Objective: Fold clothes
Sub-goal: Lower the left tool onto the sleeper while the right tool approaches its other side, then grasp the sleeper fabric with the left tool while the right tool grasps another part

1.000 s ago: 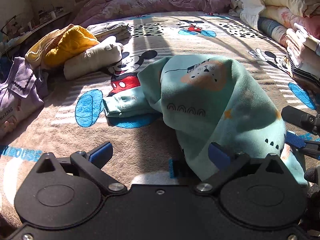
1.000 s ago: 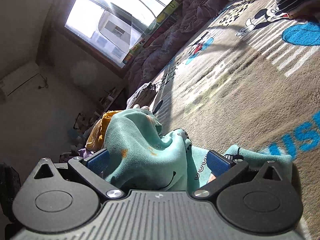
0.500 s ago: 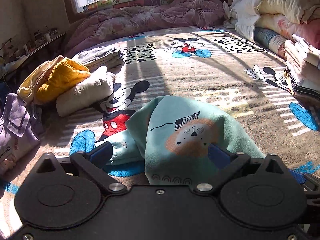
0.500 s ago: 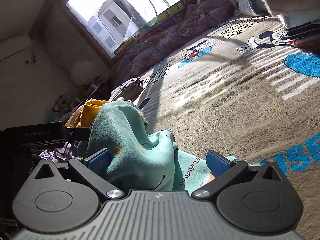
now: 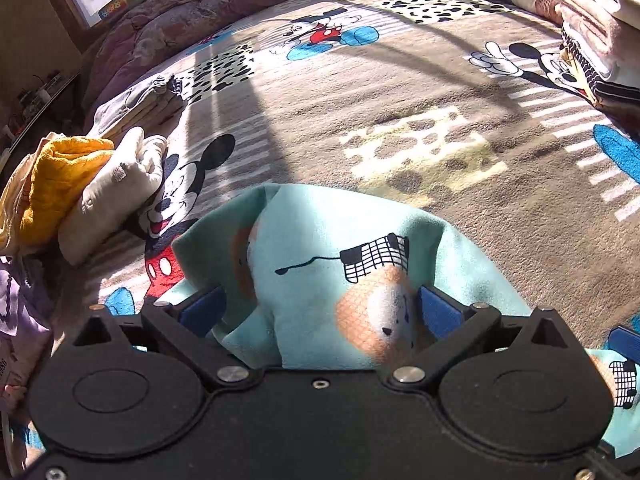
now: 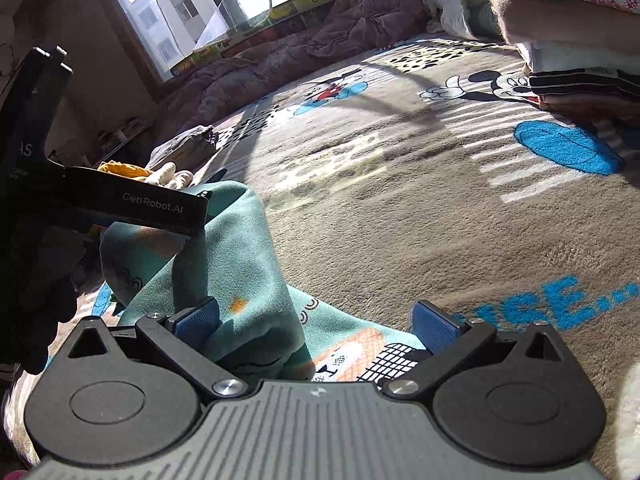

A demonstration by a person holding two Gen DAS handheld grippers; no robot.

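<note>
Sunlight falls across a big cartoon-mouse blanket point(image 5: 400, 112) that covers the bed, with a window in the upper left of both views.

Low in the left wrist view, the left claw point(image 5: 320, 308) has its two blue pads wide apart, and the teal top point(image 5: 340, 248) is bunched up between them. I cannot tell if the pads really pinch it — they look too far apart for that. Low in the right wrist view, the right claw point(image 6: 316, 320) is also spread wide. A tall fold of the same teal top point(image 6: 244, 248) stands by its left pad, and more of it lies flat under the middle.

The top sits at the bottom middle of both views, heaped up, not flat. It looks soft, thin and light, so it will flop and slide. I think the best places to grab are the hem corners or the shoulders, one in each claw, so it can be pulled out flat.

Further out, at the left edge of the left wrist view, lie a yellow jumper point(image 5: 60, 176) and a cream roll point(image 5: 116, 188). A stack of folded clothes point(image 6: 568, 52) sits at the upper right of the right wrist view.
</note>
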